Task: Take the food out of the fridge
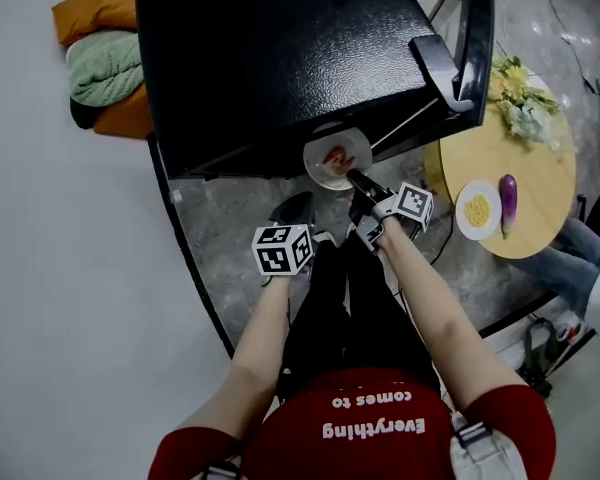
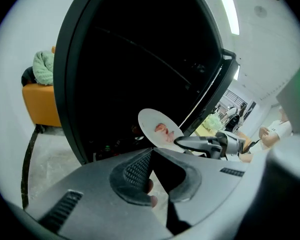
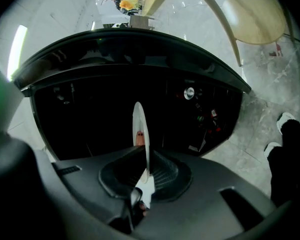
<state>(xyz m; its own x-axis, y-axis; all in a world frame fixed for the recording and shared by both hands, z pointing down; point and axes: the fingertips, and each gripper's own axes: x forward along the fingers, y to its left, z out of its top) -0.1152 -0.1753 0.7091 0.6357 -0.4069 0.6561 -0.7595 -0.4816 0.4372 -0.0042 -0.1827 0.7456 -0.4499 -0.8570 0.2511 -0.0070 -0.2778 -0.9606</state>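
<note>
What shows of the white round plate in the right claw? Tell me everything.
The white round plate, glossy like ceramic, carries a reddish-pink piece of food. The right claw is shut on its near rim, holding it face up at the mouth of the open black fridge. Nothing else touches it.

Home-like room: black fridge, round dining table, flowers.

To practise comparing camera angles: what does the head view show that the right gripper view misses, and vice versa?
Only the head view: the eggplant and the plate of corn on the round table. Only the right gripper view: small items inside the fridge, and a pale round seat. Both: the black fridge and the white plate of food held by the right gripper.
</note>
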